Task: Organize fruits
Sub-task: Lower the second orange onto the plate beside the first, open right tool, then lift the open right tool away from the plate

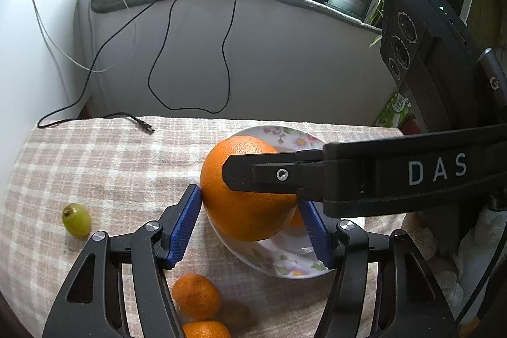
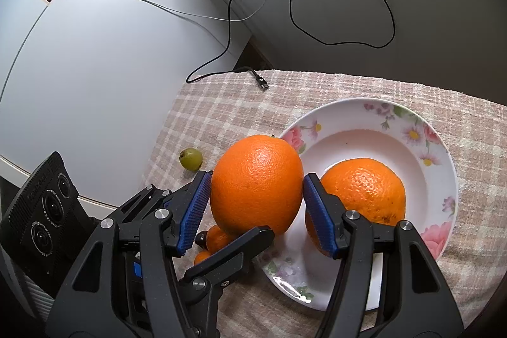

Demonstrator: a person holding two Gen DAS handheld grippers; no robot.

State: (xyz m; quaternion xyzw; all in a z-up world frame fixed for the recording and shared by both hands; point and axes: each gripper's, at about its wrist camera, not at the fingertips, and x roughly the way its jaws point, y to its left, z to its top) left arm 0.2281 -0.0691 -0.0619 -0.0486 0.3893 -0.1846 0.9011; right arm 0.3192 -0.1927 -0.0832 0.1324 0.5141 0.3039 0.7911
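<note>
My right tongs [image 2: 256, 192] reach level over the checked cloth [image 2: 221, 110], blue pads pressed on both sides of the big orange [image 2: 256, 184], held at the near left rim of the flowered plate [image 2: 374, 113]. My left tongs [image 1: 250, 211] flank the same orange; whether they grip it I cannot tell. A second orange [image 2: 364, 189] sits in the plate, partly hidden by my right pad.

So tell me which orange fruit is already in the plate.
The smaller orange lying inside the floral plate; the big orange is gripper-held, the mandarins on cloth.
</note>
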